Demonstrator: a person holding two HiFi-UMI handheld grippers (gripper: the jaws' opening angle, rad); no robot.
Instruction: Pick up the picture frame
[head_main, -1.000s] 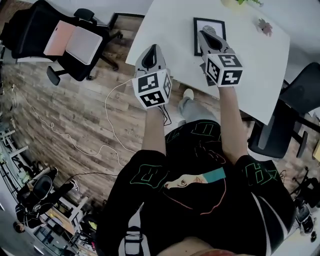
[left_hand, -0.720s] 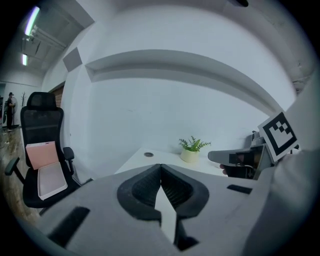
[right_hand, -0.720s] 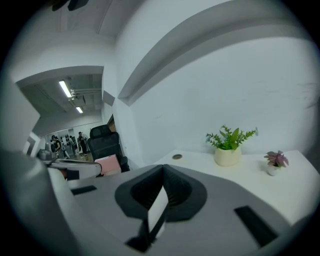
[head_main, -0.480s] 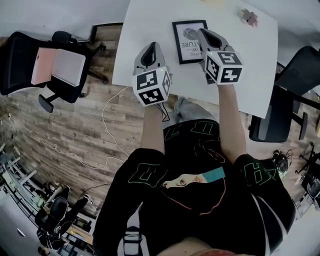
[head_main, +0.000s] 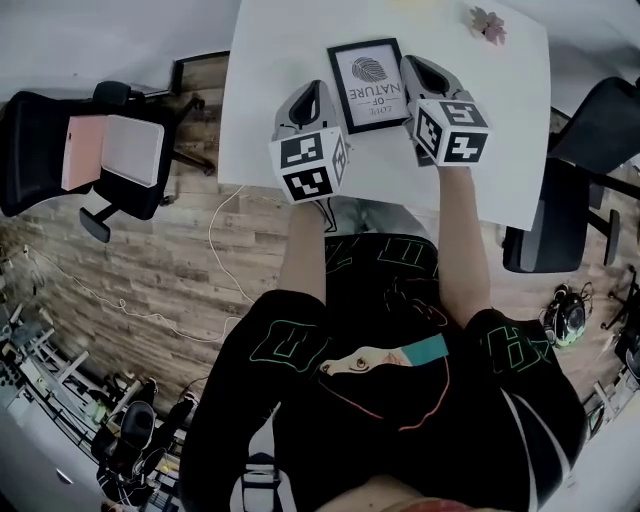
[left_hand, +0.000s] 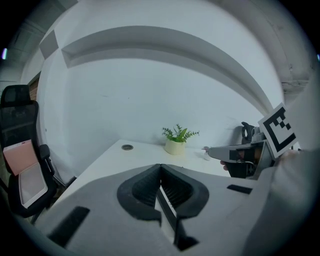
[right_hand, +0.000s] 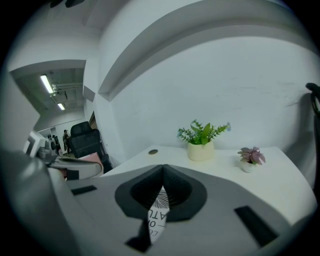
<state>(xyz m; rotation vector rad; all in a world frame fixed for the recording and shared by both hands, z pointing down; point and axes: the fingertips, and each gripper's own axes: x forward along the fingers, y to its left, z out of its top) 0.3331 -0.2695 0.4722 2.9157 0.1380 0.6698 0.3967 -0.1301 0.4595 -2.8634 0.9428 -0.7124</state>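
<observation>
A black picture frame (head_main: 367, 84) with a white fingerprint print lies flat on the white table (head_main: 270, 60). My two grippers flank it, a little above the table. The left gripper (head_main: 312, 90) is just left of the frame, its jaws shut and empty. The right gripper (head_main: 413, 64) is at the frame's right edge, also shut on nothing. In the left gripper view a strip of the frame's (left_hand: 168, 212) edge shows below the left gripper (left_hand: 160, 166). In the right gripper view the frame's print (right_hand: 157, 214) shows under the right gripper (right_hand: 163, 168).
A green potted plant (right_hand: 202, 141) and a small pink plant (head_main: 488, 20) stand at the table's far side. A black office chair with a pink pad (head_main: 95, 150) is at the left, another black chair (head_main: 590, 150) at the right. The table's near edge runs under my forearms.
Both grippers have moved forward and a little down over the table, from the near edge to either side of the frame. Their jaws stayed shut.
</observation>
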